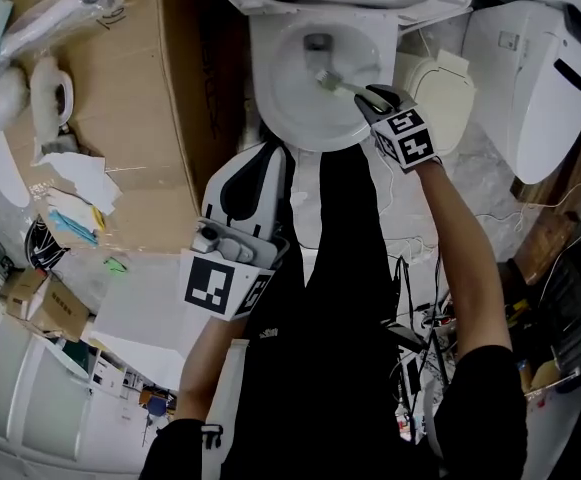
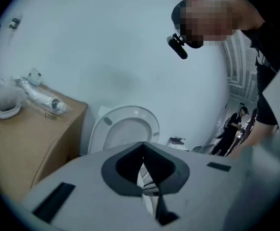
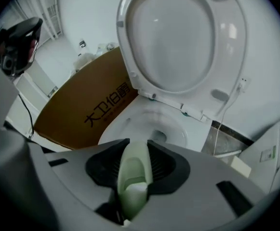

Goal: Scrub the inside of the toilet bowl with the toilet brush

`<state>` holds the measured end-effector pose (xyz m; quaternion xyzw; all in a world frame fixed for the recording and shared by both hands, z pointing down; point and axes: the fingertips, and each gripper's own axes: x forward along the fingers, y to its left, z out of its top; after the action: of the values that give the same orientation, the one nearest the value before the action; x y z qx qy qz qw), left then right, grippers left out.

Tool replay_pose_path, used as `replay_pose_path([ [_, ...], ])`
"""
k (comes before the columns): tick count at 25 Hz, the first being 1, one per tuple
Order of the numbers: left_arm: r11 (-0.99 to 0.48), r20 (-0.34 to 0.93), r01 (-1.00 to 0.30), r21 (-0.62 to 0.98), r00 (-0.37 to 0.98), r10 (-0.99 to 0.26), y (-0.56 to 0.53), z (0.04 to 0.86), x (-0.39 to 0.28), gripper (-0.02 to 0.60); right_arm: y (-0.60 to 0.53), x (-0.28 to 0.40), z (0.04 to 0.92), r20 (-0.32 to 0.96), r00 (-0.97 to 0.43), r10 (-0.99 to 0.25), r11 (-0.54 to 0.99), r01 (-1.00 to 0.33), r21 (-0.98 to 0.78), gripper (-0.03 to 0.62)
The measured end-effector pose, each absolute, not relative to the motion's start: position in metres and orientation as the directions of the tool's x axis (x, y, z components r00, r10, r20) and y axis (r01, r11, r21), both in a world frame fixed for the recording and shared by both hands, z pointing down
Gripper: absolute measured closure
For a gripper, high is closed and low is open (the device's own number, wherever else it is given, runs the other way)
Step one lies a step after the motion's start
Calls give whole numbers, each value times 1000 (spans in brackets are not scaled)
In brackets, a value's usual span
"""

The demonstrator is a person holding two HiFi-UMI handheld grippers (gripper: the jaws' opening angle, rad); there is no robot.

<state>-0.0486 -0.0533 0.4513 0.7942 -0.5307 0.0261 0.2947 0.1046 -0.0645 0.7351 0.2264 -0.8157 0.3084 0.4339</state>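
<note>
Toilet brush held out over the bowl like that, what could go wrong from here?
The right gripper clamps the toilet brush by its handle only; hard scrubbing might twist it loose. Its head is low in the toilet bowl, so a quick flick could fling drops out. The cables on the floor could catch a foot.

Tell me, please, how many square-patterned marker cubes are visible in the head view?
2. The first cube rides the right claw, which grips the brush over the toilet bowl. The second cube rides the left claw, lower down. None seems hidden.
</note>
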Motion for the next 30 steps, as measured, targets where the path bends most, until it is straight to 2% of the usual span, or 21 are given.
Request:
replay_pose_path([
  [4,-243,356,-863,442,418,-836,-57,452,-47,572,-69,95,735,858,-509,-66,841,-491,-227,471],
  [10,-219,356,-867,447,397,-846,-62,451,-48,574,-81,83,733,884,-466,-42,980,-194,-55,471],
  [15,-201,350,-872,446,376,-858,-66,446,-53,573,-83,67,735,907,-422,7,994,100,39,471],
  [19,-176,344,-878,446,349,-872,-68,442,-64,572,-82,52,737,918,-393,49,959,275,67,471],
  [25,-113,342,-885,452,289,-894,-63,440,-84,573,-74,20,734,915,-391,96,908,411,81,471],
  [30,-105,333,-885,453,277,-901,-58,437,-94,573,-68,-4,722,902,-420,95,918,387,84,471],
])
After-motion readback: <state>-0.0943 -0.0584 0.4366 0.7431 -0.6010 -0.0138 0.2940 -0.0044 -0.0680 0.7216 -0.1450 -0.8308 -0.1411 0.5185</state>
